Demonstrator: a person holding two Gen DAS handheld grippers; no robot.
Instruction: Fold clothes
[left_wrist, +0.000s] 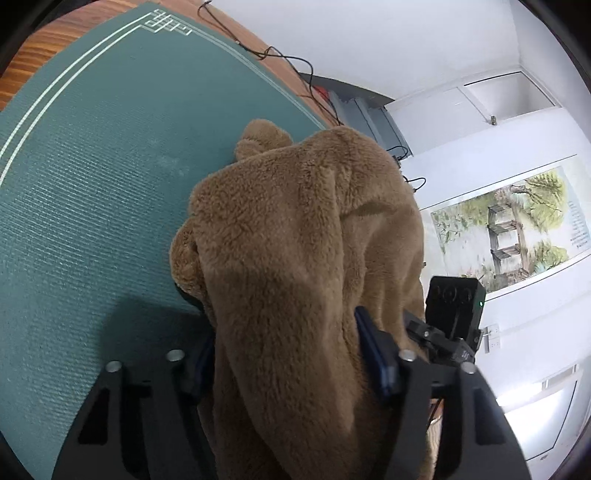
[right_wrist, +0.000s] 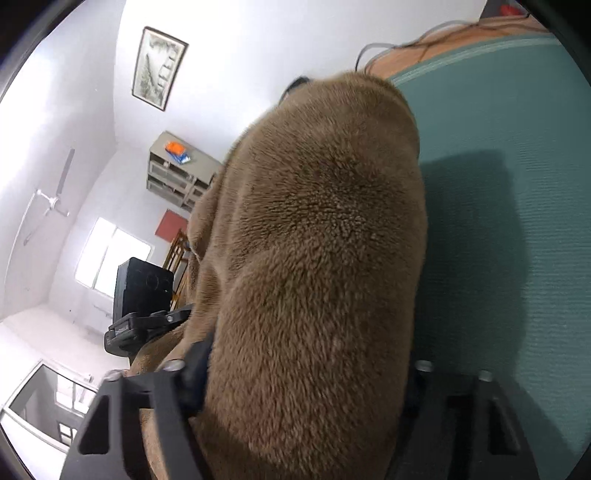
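Observation:
A brown fleece garment (left_wrist: 303, 236) hangs bunched over a green mat (left_wrist: 92, 166). My left gripper (left_wrist: 288, 354) is shut on the fleece; the cloth spills between and over its dark fingers (left_wrist: 376, 354). The right wrist view shows the same fleece garment (right_wrist: 314, 240), which fills the middle of the frame and drapes over my right gripper (right_wrist: 306, 365), which is shut on it. The fingertips of both grippers are hidden by the thick pile. The far end of the garment touches the green mat (right_wrist: 517, 184).
The mat lies on a wooden table (left_wrist: 48, 40) with black cables (left_wrist: 288, 59) along its far edge. A black camera box (left_wrist: 456, 299) is mounted beside the left gripper. A shelf unit (right_wrist: 181, 170), a framed picture (right_wrist: 159, 66) and white walls are behind.

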